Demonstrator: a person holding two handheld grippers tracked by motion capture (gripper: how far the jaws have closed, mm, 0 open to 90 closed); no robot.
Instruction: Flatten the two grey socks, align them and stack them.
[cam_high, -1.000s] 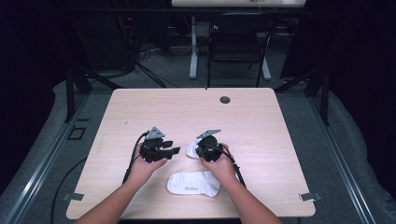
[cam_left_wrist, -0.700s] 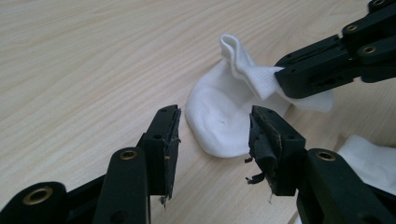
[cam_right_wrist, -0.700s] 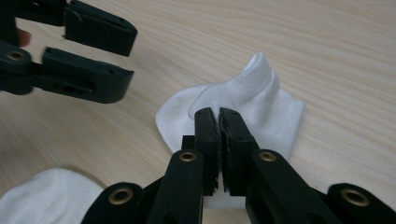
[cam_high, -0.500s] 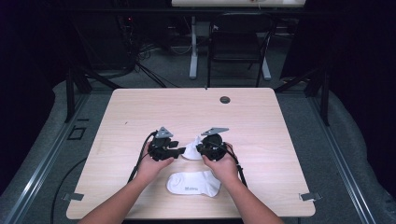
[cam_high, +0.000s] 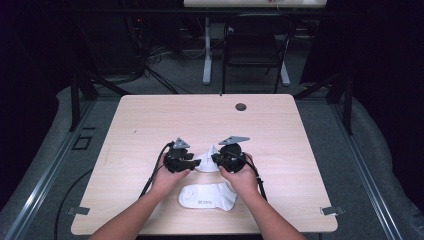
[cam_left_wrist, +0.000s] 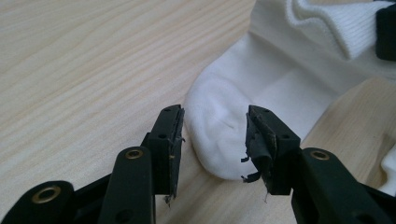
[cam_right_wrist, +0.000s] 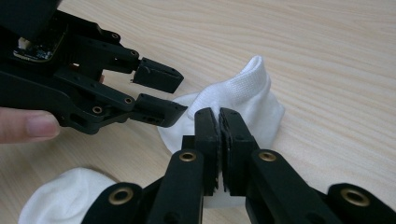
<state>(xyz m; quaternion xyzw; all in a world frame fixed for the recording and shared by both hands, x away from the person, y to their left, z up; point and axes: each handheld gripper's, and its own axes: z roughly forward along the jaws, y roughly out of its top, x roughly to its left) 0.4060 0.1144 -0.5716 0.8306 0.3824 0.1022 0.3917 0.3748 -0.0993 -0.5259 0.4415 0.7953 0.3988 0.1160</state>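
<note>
Your left gripper (cam_left_wrist: 214, 142) came down and in, jaws narrowing around the white sock (cam_left_wrist: 261, 88)'s rounded toe, seemingly not squeezing yet; your right gripper (cam_right_wrist: 218, 122) pinches its ribbed cuff mid-table (cam_high: 150, 125).

Both forearms come in from six o'clock and lean toward each other over the table's near half. The left gripper (cam_high: 186, 161) points toward three o'clock, its jaws apart (they have just been closing) on either side of a sock's (cam_left_wrist: 224, 135) rounded end. The right gripper (cam_high: 220, 159) faces it toward nine o'clock, jaws pinched together on that sock's cuff.
</note>
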